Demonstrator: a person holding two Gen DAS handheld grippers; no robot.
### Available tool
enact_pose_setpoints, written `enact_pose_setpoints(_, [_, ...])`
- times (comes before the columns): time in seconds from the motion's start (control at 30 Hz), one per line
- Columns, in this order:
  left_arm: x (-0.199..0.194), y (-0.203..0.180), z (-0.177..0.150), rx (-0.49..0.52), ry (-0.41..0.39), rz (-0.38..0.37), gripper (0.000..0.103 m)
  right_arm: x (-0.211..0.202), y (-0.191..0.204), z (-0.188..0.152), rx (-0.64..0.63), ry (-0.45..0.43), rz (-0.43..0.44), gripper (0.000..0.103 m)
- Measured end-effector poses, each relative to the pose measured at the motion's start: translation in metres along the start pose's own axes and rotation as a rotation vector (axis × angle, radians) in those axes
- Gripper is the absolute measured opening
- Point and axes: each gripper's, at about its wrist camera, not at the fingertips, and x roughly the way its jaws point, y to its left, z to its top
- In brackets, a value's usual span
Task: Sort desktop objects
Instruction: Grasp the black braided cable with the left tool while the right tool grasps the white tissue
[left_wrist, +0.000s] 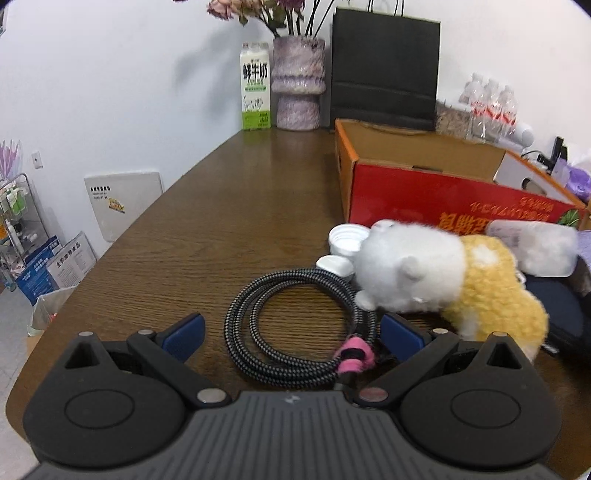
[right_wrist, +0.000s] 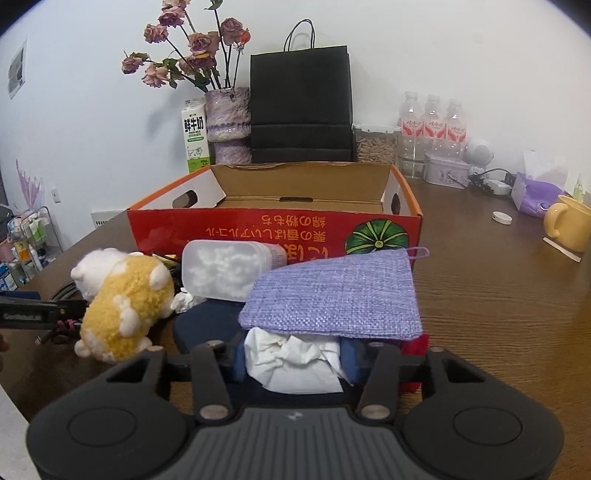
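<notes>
Sorting has barely begun: ahead of the right hand-held gripper (right_wrist: 293, 360), pinching crumpled white tissue (right_wrist: 295, 363), the red cardboard box (right_wrist: 229, 225) looks empty; left hand-held gripper (left_wrist: 291, 332) gapes around the coiled black braided cable (left_wrist: 295, 328) on the desk (left_wrist: 229, 206).

Counts recorded on the wooden table (left_wrist: 229, 206):
One red cardboard box (right_wrist: 229, 229), open at the top.
One plush hamster toy (right_wrist: 125, 295), yellow and white.
One coiled braided cable (left_wrist: 295, 332) with one pink strap (left_wrist: 352, 356).
One clear lidded container of cotton balls (right_wrist: 225, 269).
One purple woven pouch (right_wrist: 336, 295).
One crumpled white tissue (right_wrist: 295, 363).
One milk carton (left_wrist: 255, 92).
One vase (right_wrist: 227, 125) of dried roses.
One black paper bag (right_wrist: 301, 107).
Three water bottles (right_wrist: 432, 125) in a row.
One yellow mug (right_wrist: 570, 223).
Two white caps (left_wrist: 345, 240) were counted near the cable; a third lay apart by the mug.
</notes>
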Motion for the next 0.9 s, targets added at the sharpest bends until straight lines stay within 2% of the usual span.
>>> enact_pose_setpoints(0.07, [0.006, 0.001, 0.0, -0.004, 0.018, -0.013, 0.103, 0.001, -0.001, 0.0, 0.003, 0.003, 0.011, 0.04])
enact_pose_setpoints(0.13, [0.011, 0.0, 0.001, 0.0, 0.026, -0.014, 0.103, 0.001, -0.001, 0.001, 0.005, 0.004, 0.02, 0.032])
enact_pose_setpoints(0.2, [0.014, 0.001, 0.002, 0.003, 0.038, -0.027, 0.102, 0.001, -0.001, 0.002, 0.007, 0.003, 0.025, 0.029])
enact_pose_setpoints(0.23, [0.013, 0.0, 0.002, 0.02, 0.038, -0.03, 0.095, 0.001, -0.001, 0.002, 0.005, 0.004, 0.025, 0.027])
enact_pose_setpoints(0.4, [0.008, 0.0, 0.0, 0.043, 0.035, -0.048, 0.093, -0.001, -0.004, 0.004, 0.01, -0.012, 0.037, 0.021])
enact_pose_setpoints(0.67, [-0.009, 0.005, 0.001, 0.014, 0.0, -0.017, 0.092, -0.013, -0.001, 0.009, -0.005, -0.052, 0.069, 0.019])
enact_pose_setpoints(0.9, [-0.036, 0.012, 0.01, -0.007, -0.07, -0.008, 0.092, -0.032, 0.001, 0.017, -0.005, -0.117, 0.085, 0.018])
